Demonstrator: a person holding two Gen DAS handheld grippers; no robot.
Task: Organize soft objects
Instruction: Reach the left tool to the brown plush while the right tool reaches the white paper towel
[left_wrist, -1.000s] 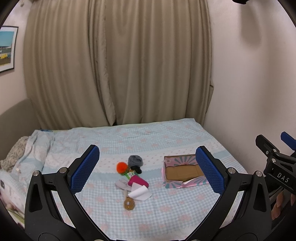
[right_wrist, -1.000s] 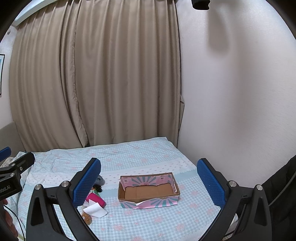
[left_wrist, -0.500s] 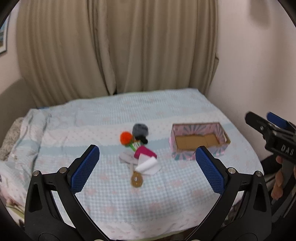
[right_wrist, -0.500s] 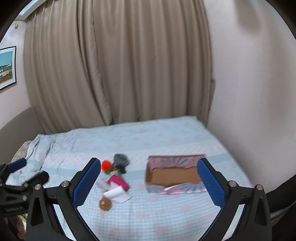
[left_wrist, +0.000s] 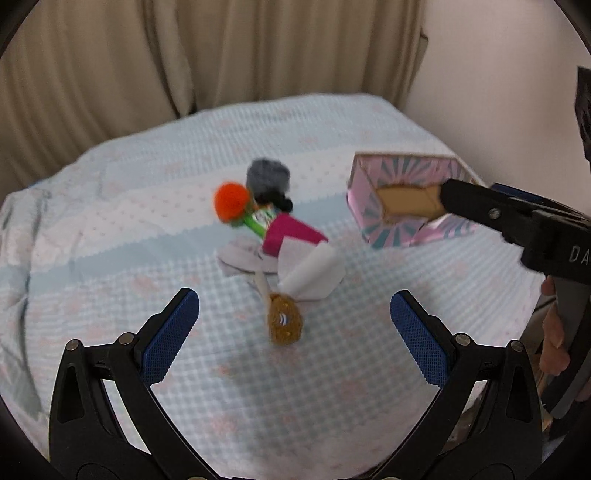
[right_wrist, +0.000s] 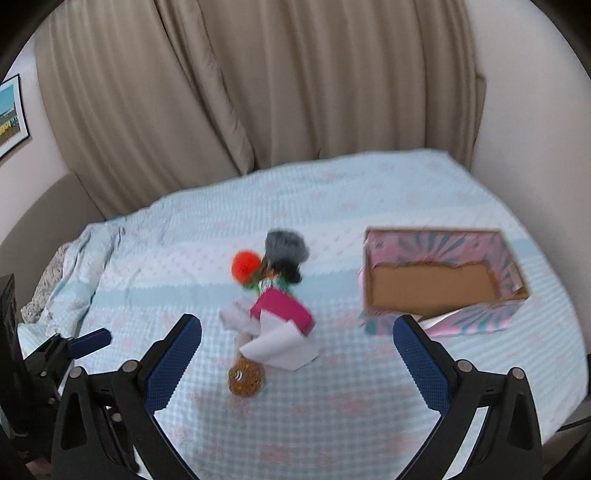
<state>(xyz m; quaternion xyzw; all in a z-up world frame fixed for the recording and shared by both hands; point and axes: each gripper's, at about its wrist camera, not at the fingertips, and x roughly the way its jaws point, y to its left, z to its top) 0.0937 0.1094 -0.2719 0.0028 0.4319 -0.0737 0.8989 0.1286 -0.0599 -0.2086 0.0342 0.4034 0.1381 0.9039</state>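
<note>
The bedspread (right_wrist: 369, 206) is matt, bumpy woven cloth. The box (right_wrist: 439, 284) is plain brown cardboard inside, printed outside. The orange pompom (left_wrist: 231, 201) looks fuzzy.

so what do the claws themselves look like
Both claws, left and right, have black plastic frames with triangular cut-outs and silver rivets, tipped with blue textured pads. The right claw's body, seen from the left camera, carries white lettering beginning "DA".

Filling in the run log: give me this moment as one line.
left gripper: open, empty | right gripper: open, empty | pile of small soft items: on bed | pink cardboard box: empty
</note>
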